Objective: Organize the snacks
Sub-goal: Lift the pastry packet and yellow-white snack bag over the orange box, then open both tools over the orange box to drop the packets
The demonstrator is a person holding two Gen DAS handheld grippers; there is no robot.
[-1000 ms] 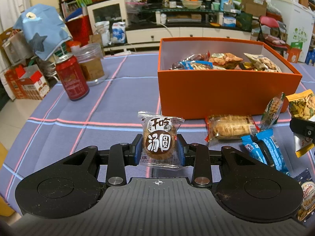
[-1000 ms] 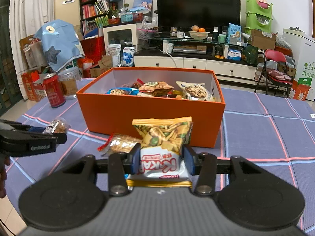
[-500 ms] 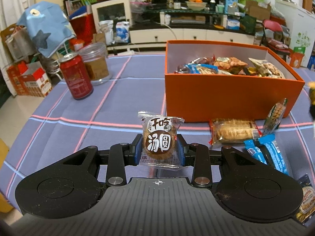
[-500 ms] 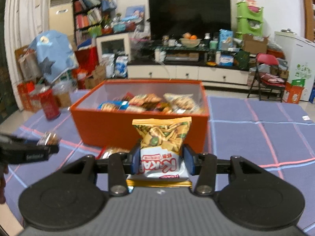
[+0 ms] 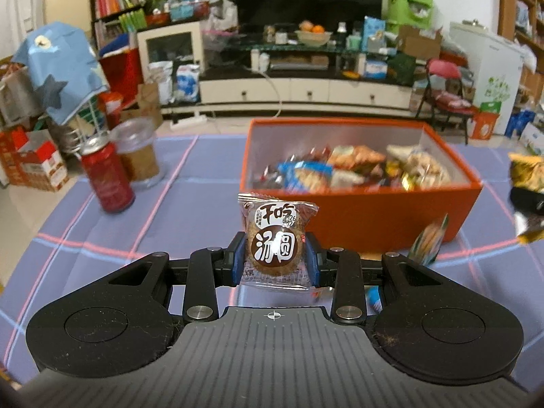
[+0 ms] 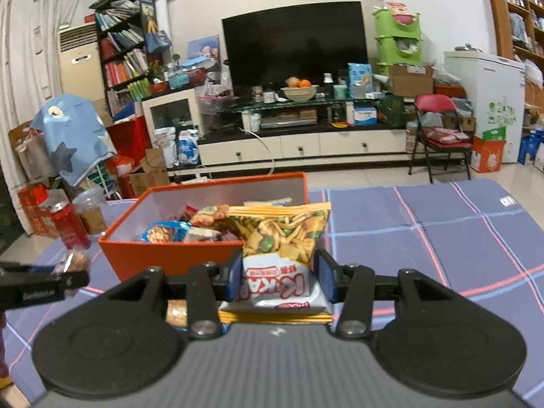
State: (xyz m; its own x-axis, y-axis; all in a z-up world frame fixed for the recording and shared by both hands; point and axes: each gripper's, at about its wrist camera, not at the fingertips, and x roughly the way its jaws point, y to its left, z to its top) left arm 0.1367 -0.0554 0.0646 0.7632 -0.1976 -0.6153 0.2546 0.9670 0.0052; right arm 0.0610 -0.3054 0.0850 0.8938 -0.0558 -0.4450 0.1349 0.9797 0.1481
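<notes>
My left gripper [image 5: 275, 261] is shut on a small clear-wrapped round cookie packet [image 5: 274, 241] with a brown label, held upright above the tablecloth. Ahead and to its right stands the orange box [image 5: 391, 217], holding several snack packets. My right gripper [image 6: 278, 275] is shut on a yellow-and-white snack bag [image 6: 282, 241], held in front of the orange box [image 6: 163, 255]. In the right wrist view the left gripper [image 6: 40, 287] shows at the left edge with its packet. The right gripper's bag [image 5: 527, 176] shows blurred at the right edge of the left wrist view.
A red can [image 5: 107, 178] and a clear lidded jar [image 5: 137, 151] stand at the table's left. Loose snack packets [image 5: 426, 241] lie in front of the box. The blue checked tablecloth [image 6: 442, 238] stretches to the right of the box. Beyond the table is a cluttered living room.
Both grippers have risen with their packets still clamped. The box interior now shows more fully, and the loose packets on the cloth have dropped low in the left wrist view.
</notes>
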